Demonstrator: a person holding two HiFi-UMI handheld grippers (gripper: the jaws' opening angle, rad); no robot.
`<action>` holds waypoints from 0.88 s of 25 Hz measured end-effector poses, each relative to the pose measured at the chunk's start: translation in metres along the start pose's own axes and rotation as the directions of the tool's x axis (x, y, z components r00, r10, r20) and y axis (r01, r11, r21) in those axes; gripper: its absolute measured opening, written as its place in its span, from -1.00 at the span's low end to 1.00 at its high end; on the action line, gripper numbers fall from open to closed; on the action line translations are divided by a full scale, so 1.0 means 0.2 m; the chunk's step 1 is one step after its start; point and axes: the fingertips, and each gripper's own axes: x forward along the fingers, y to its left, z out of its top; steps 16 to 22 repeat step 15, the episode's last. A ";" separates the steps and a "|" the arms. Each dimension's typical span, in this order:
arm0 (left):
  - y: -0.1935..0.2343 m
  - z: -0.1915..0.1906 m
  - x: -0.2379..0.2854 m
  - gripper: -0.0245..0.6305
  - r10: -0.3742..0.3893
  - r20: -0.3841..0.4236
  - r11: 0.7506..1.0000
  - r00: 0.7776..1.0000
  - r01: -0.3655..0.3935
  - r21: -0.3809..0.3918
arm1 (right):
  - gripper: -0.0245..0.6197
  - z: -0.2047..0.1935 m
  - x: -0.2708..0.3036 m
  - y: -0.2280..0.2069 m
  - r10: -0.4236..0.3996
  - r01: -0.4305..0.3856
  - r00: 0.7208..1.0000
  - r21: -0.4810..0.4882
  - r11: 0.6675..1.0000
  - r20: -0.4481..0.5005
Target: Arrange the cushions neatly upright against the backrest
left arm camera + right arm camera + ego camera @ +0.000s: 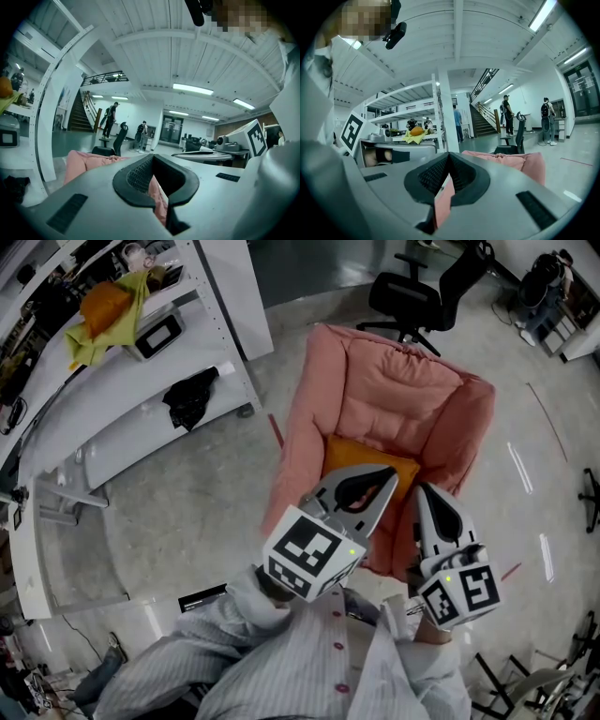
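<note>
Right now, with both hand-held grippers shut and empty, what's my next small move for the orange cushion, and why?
Probably open the left hand-held gripper and lower it toward the near edge of the orange cushion. The cushion appears to lie flat on the seat of the pink armchair, not upright against the backrest, and shut jaws cannot take hold of it.

My shirt point(281, 667): pale with thin stripes, small red buttons point(339, 646).
My left gripper point(386, 476): grey, black pads point(136, 176), black-and-white square marks.
My right gripper point(422, 491): looks the same.
</note>
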 end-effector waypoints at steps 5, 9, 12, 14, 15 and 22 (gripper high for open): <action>0.00 -0.01 0.02 -0.90 -0.004 -0.009 1.000 1.000 0.004 -0.012 | -0.89 0.00 0.00 -0.01 0.004 -0.004 1.000 0.005 1.000 -0.004; 0.00 -0.03 0.03 -0.90 -0.005 -0.019 1.000 1.000 0.005 -0.014 | -0.89 -0.02 0.01 -0.02 0.008 -0.008 1.000 0.008 1.000 -0.011; -0.01 -0.05 0.05 -0.90 -0.007 -0.025 1.000 1.000 0.006 -0.011 | -0.89 -0.04 0.00 -0.04 0.006 -0.006 1.000 0.013 1.000 -0.013; -0.01 -0.06 0.06 -0.90 -0.005 -0.029 1.000 1.000 0.005 -0.006 | -0.89 -0.05 -0.01 -0.05 0.002 -0.002 1.000 0.018 1.000 -0.015; -0.01 -0.06 0.06 -0.90 -0.004 -0.030 1.000 1.000 0.004 -0.005 | -0.89 -0.06 -0.01 -0.06 0.000 0.001 1.000 0.020 1.000 -0.016; -0.01 -0.06 0.06 -0.90 -0.004 -0.030 1.000 1.000 0.004 -0.005 | -0.89 -0.06 -0.01 -0.06 0.000 0.001 1.000 0.020 1.000 -0.016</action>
